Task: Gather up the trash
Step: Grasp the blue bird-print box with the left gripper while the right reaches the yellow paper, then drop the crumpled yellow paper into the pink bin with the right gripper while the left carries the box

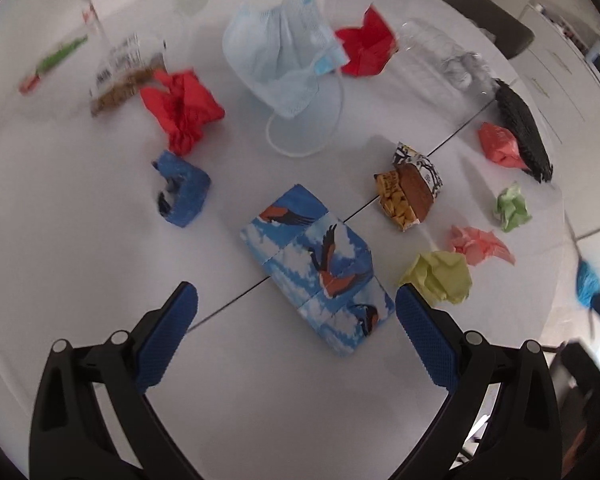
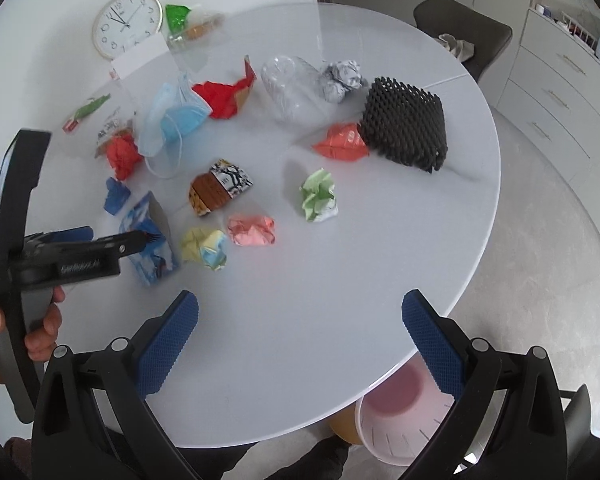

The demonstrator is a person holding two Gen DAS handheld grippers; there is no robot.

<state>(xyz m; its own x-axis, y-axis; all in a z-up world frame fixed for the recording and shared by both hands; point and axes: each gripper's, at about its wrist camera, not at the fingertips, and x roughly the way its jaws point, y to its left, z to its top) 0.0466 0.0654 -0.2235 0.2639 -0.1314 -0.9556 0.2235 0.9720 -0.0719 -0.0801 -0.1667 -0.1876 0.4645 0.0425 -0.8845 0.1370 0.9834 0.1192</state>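
Trash lies scattered on a round white table (image 2: 340, 280). My left gripper (image 1: 296, 312) is open and hangs just above a folded blue napkin with birds (image 1: 320, 268), which lies between its fingers; this napkin also shows in the right wrist view (image 2: 152, 240). Around it lie a blue scrap (image 1: 184, 192), red crumpled paper (image 1: 184, 108), a blue face mask (image 1: 284, 64), a snack wrapper (image 1: 410, 192) and a yellow paper ball (image 1: 440, 276). My right gripper (image 2: 300, 320) is open and empty over the table's bare near part.
A pink bin (image 2: 404, 416) stands on the floor under the table's near edge. A black mesh piece (image 2: 408, 120), a clear plastic bottle (image 2: 292, 84), pink (image 2: 252, 230) and green (image 2: 318, 194) paper balls and a wall clock (image 2: 128, 24) sit farther back. A chair (image 2: 464, 32) stands behind.
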